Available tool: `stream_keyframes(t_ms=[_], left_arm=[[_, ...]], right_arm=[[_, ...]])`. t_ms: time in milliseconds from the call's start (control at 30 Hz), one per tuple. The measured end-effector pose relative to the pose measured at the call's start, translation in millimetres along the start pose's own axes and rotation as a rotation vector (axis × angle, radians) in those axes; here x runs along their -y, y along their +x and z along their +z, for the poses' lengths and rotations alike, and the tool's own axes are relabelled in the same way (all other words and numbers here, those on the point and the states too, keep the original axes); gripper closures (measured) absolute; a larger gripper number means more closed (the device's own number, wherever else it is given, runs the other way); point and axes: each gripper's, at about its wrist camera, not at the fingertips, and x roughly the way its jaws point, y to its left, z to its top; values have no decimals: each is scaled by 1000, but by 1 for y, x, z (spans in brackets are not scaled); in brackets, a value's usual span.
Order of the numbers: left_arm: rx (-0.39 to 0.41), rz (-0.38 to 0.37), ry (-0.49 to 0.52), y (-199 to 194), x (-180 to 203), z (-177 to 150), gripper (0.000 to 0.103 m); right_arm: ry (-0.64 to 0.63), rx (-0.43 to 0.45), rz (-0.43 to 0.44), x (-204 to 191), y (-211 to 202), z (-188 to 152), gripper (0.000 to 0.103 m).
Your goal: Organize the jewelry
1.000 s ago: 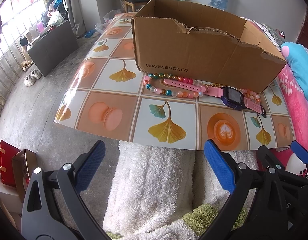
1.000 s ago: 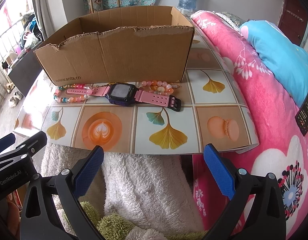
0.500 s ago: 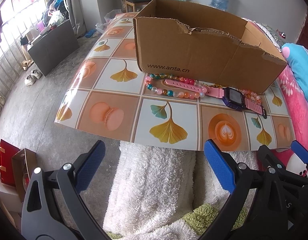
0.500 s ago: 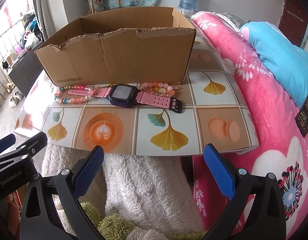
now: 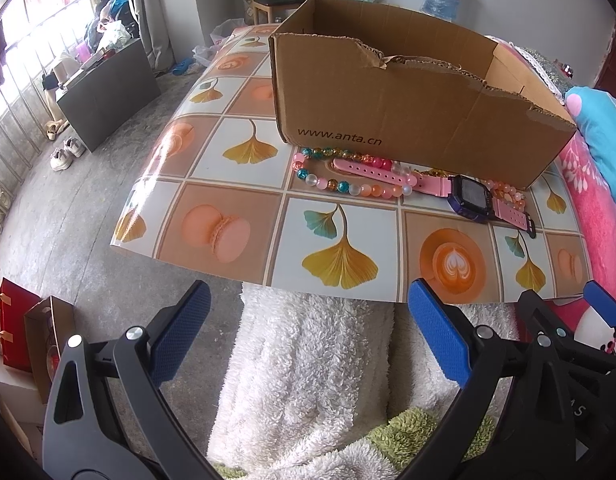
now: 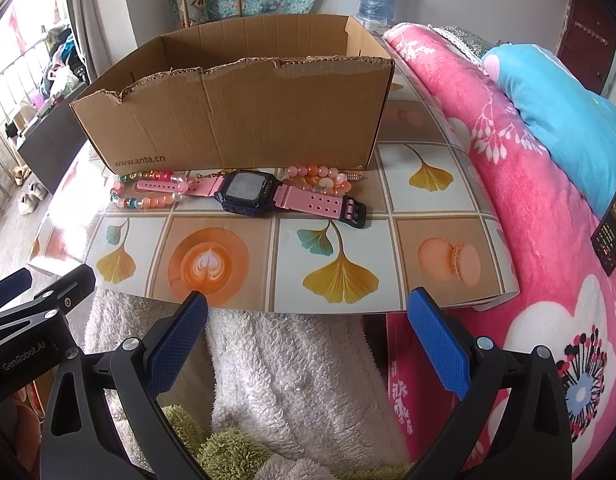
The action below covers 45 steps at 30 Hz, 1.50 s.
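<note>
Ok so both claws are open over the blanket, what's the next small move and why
Probably ease the right claw forward toward the pink watch. It lies on the table mat in front of the cardboard box, across the bead bracelets, nearest that claw. Both claws hang open and empty, short of the mat's edge, so nothing is gripped yet.

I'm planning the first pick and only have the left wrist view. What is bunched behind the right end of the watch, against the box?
Observer: A peach-and-pink bead bracelet lies between the pink-strapped smartwatch and the cardboard box. A small metal end piece pokes out to its right.
Operator: Is the right tool carrying anything?
Observer: No, the right tool is open and empty.
Operator: Is there anything to the right of the table I should avoid?
Observer: A dark, phone-like slab lies on the pink floral blanket there.
</note>
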Motion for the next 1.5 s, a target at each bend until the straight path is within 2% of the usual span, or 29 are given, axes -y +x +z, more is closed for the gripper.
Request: stream_keyframes(t_ms=[467, 833, 1033, 1233, 1300, 1500], left_arm=[[-25, 12, -5, 19, -5, 2, 7], [-14, 76, 53, 50, -4, 25, 7], [-24, 97, 115, 64, 4, 28, 7], [4, 98, 169, 66, 13, 34, 7], [-3, 90, 175, 67, 14, 37, 7], [-33, 51, 170, 72, 11, 43, 7]], right_arm=[[8, -24, -26, 2, 12, 3, 5], [25, -36, -57, 14, 40, 18, 5], [-11, -84, -29, 16, 59, 18, 5], [-13, -75, 16, 19, 66, 21, 5], [0, -87, 49, 26, 70, 24, 5], [-29, -69, 66, 32, 72, 25, 5]])
